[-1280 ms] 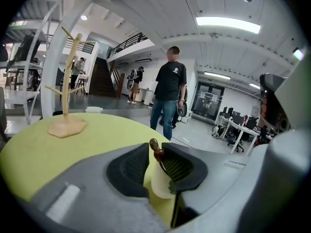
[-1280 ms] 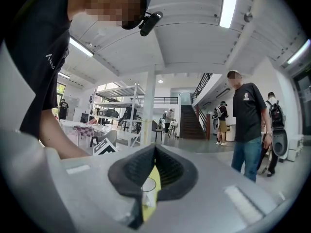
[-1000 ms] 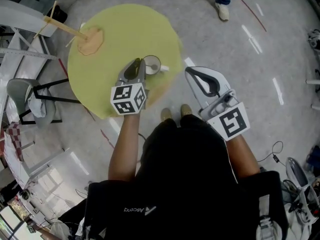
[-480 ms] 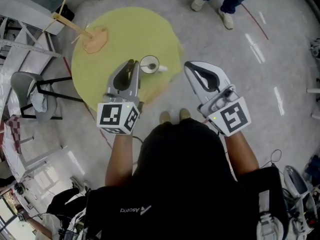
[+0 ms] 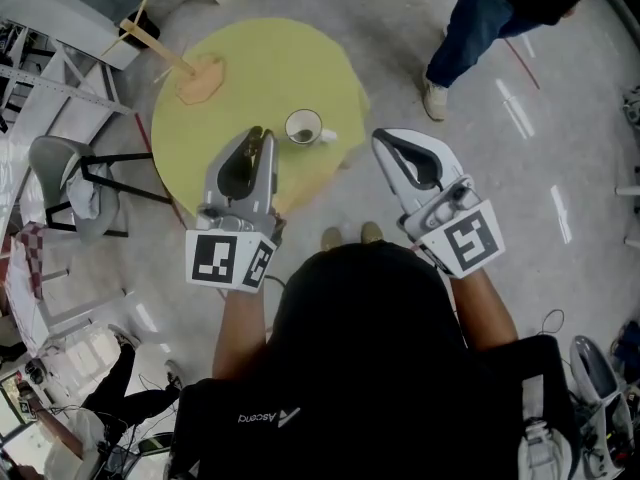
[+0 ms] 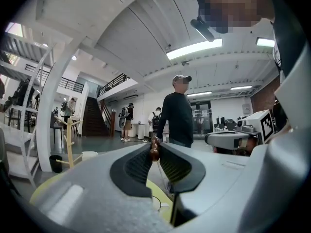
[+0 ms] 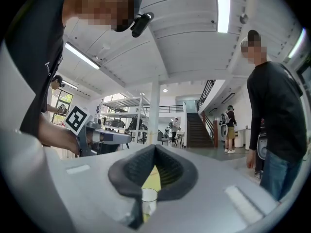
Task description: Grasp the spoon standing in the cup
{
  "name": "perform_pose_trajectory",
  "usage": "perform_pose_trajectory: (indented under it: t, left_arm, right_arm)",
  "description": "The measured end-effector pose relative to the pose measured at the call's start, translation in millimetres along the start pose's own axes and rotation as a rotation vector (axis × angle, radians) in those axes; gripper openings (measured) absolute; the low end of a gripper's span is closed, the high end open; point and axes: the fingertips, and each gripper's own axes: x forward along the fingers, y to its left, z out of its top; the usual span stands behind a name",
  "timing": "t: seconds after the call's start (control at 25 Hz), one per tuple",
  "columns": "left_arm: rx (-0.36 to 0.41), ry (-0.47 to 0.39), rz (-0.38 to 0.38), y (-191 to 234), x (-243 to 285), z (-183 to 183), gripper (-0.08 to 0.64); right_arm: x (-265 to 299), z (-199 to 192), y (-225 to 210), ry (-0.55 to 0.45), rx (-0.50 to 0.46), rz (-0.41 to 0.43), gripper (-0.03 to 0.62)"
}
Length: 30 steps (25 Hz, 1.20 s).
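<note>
My left gripper (image 5: 261,136) hovers over the near part of the round yellow table (image 5: 260,63), a short way left of the white cup (image 5: 303,127). In the left gripper view its jaws (image 6: 154,147) are shut on a thin spoon with a brown knobbed end (image 6: 154,152); the stem runs down between the pads. The head view does not show the spoon clearly. My right gripper (image 5: 383,141) is off the table's right edge, its jaws together and holding nothing. Past its closed jaws (image 7: 155,147) the cup (image 7: 148,198) shows on the table.
A wooden stick stand on an orange base (image 5: 202,77) sits at the table's far left. A grey chair (image 5: 55,183) and metal racks stand left of the table. A person in jeans (image 5: 480,28) stands at the upper right, and more people stand in the hall beyond.
My left gripper has drawn back from the cup toward me, still shut. The bystander at the top right has stepped closer. The right gripper has barely moved.
</note>
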Motion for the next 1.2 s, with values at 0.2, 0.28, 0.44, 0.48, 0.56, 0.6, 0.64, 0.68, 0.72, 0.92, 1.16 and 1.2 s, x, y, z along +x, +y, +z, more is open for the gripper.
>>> perform_pose_trajectory:
  t: [0.2, 0.28, 0.44, 0.48, 0.56, 0.6, 0.64, 0.68, 0.72, 0.92, 1.16, 1.2]
  left_arm:
    - [0.002, -0.012, 0.0, -3.1, -3.4, 6.9, 0.055]
    - [0.001, -0.014, -0.001, -3.0, -2.2, 6.8, 0.055]
    - [-0.003, -0.014, -0.005, -5.0, -1.0, 6.5, 0.055]
    - [-0.004, -0.014, -0.005, -5.5, -0.9, 6.5, 0.055]
    - [-0.005, -0.015, -0.006, -5.6, -0.4, 6.3, 0.055]
    - [-0.005, -0.016, -0.006, -5.2, 0.1, 5.9, 0.055]
    - [-0.005, -0.016, -0.006, -4.6, 0.7, 5.4, 0.055]
    - [-0.005, -0.017, -0.006, -3.8, 1.4, 4.6, 0.055]
    - [-0.004, -0.018, -0.006, -2.9, 2.0, 3.8, 0.055]
    - [-0.004, -0.021, -0.005, -3.0, 2.7, 3.1, 0.055]
    - [-0.006, -0.018, -0.006, -4.6, 2.9, 2.9, 0.055]
    - [-0.006, -0.017, -0.005, -4.3, 3.2, 2.6, 0.055]
  right_arm:
    - [-4.3, 4.7, 1.0, 0.005, -0.01, -0.005, 0.003]
    - [-4.0, 4.0, 0.3, 0.009, -0.012, -0.006, 0.003]
    - [-6.0, 4.3, -0.3, 0.016, -0.015, -0.008, 0.003]
    - [-6.7, 4.1, -0.4, 0.018, -0.016, -0.007, 0.003]
    - [-7.3, 3.4, -0.6, 0.022, -0.016, -0.008, 0.003]
    - [-7.1, 2.9, -0.8, 0.022, -0.017, -0.008, 0.003]
    - [-6.6, 2.4, -1.0, 0.022, -0.017, -0.008, 0.003]
    - [-5.7, 1.7, -1.2, 0.021, -0.018, -0.008, 0.003]
    - [-4.8, 0.8, -1.4, 0.02, -0.019, -0.008, 0.003]
    - [-5.0, 0.5, -2.2, 0.021, -0.023, -0.007, 0.003]
    - [-7.4, 1.4, -3.1, 0.022, -0.019, -0.008, 0.003]
    - [-7.3, 1.5, -3.2, 0.022, -0.018, -0.009, 0.003]
